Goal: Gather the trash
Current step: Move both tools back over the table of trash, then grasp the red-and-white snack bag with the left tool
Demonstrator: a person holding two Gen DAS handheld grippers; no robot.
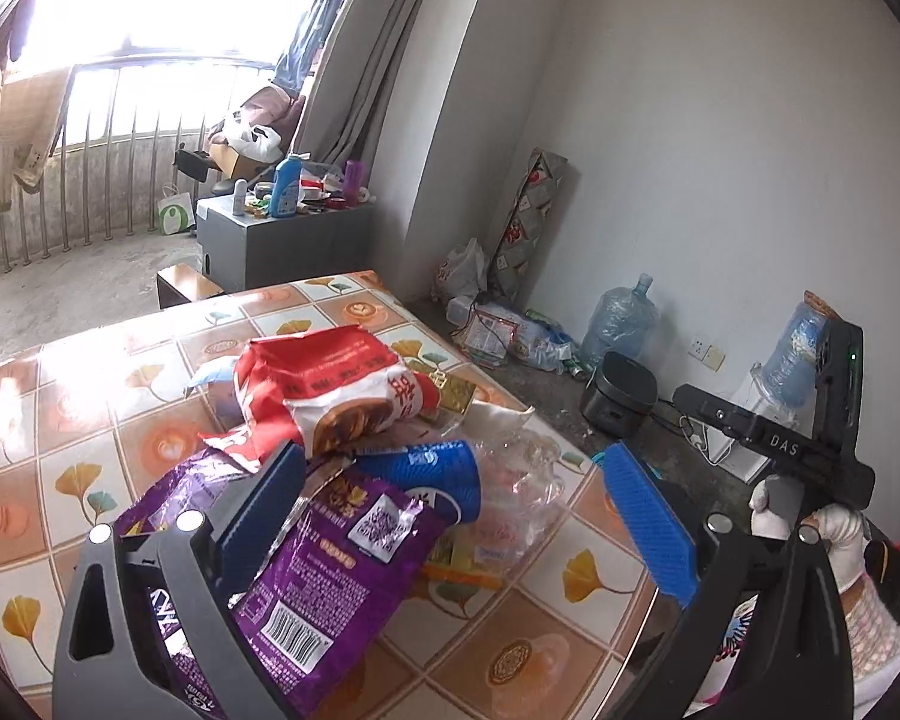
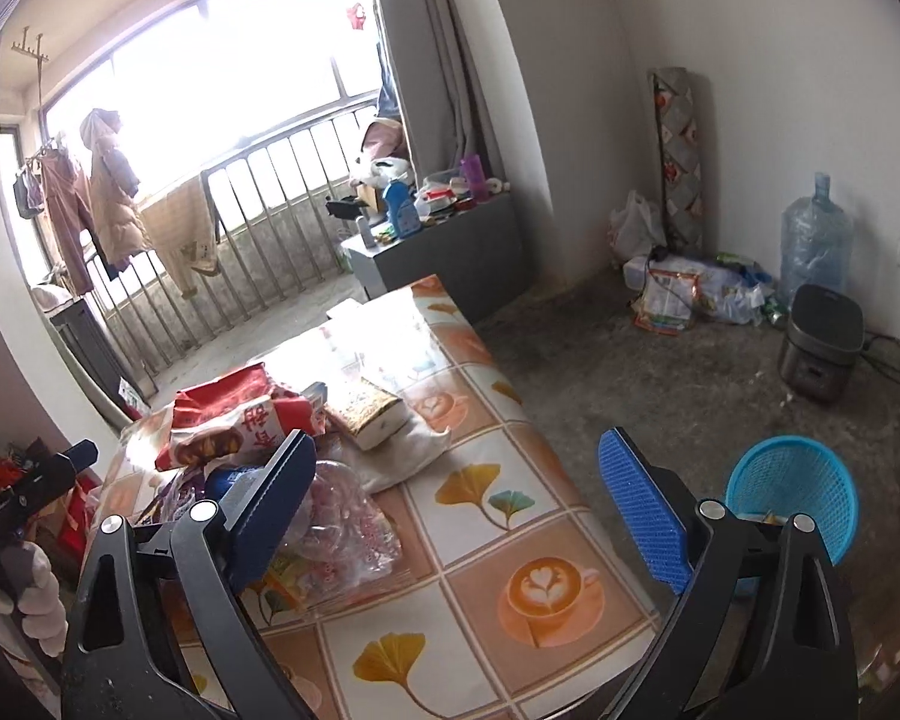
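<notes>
Sitting on floor: blue basket [image 2: 792,495], contents unclear
Table [image 2: 498,540]: heaped wrappers [image 1: 336,516]
Left gripper [image 1: 456,516]: released, purple bag between fingers
Right gripper [image 2: 456,510]: released, empty

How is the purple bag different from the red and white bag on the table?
The purple bag lies nearest, between the open left gripper fingers; the red and white bag sits farther back, on top of the pile. The purple bag shows a barcode; the red and white bag shows big red characters. Both are crumpled snack wrappers on the table.
</notes>
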